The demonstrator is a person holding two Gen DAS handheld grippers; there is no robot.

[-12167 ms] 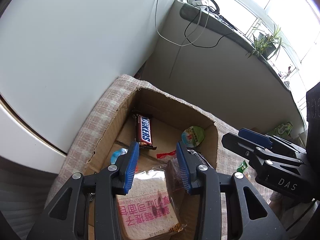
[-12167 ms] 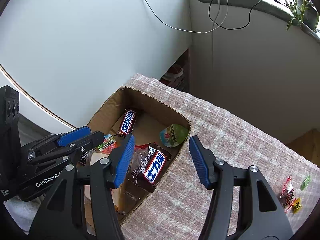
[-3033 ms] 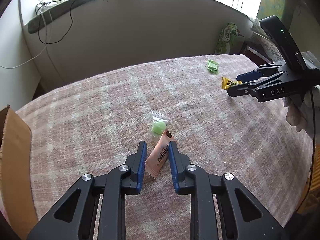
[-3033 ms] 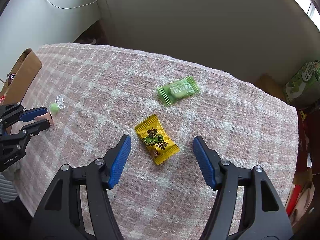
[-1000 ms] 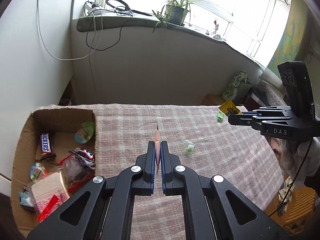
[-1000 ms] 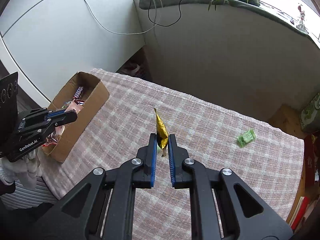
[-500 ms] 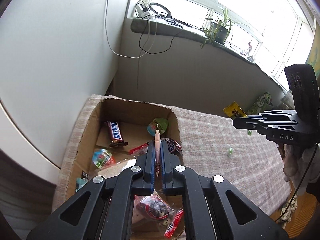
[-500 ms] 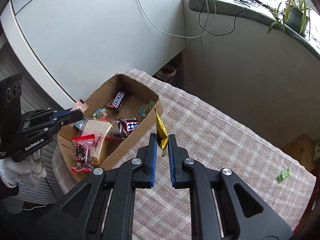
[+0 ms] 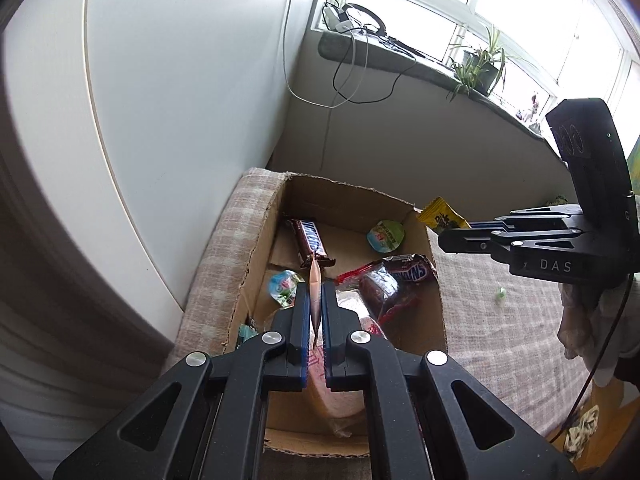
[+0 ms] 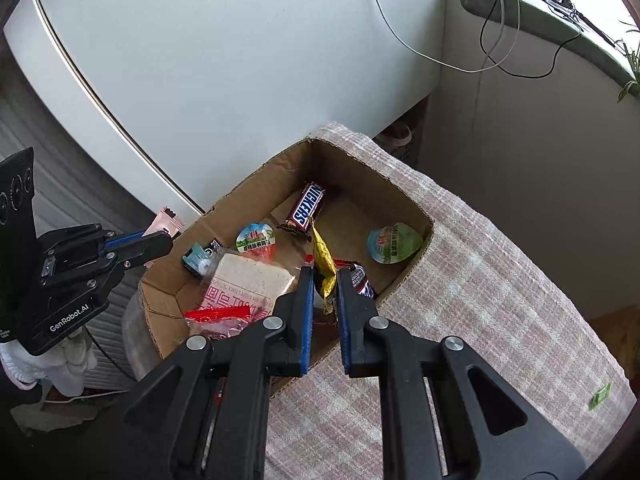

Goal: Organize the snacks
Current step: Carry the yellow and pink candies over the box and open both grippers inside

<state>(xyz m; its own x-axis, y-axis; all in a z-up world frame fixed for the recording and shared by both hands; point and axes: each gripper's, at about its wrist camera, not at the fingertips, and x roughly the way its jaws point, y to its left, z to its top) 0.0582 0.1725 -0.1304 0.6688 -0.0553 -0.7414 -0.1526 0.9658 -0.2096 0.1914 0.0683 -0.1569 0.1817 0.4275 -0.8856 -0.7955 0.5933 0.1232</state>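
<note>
An open cardboard box (image 9: 436, 312) (image 10: 404, 196) sits at the table's left end, holding a Snickers bar (image 9: 310, 238) (image 10: 306, 206), jelly cups, a bread pack (image 10: 248, 284) and other wrapped snacks. My left gripper (image 9: 315, 300) is shut on a thin pink snack packet (image 9: 315, 284), edge-on above the box's near half; its pink end (image 10: 164, 220) shows over the box's left wall in the right wrist view. My right gripper (image 10: 322, 284) is shut on a yellow candy wrapper (image 10: 323, 266) (image 9: 442, 216), held above the box's right side.
The pink-and-white checked tablecloth (image 10: 480, 288) covers the table right of the box. A small green candy (image 10: 600, 396) and a pale green sweet (image 9: 500, 294) lie on it. White cabinet, grey wall with hanging cables and a windowsill with a plant (image 9: 476, 68) stand behind.
Both grippers have travelled left across the table with their packets and now hang over the open box, which fills the middle of both views. Jaws stayed shut.
</note>
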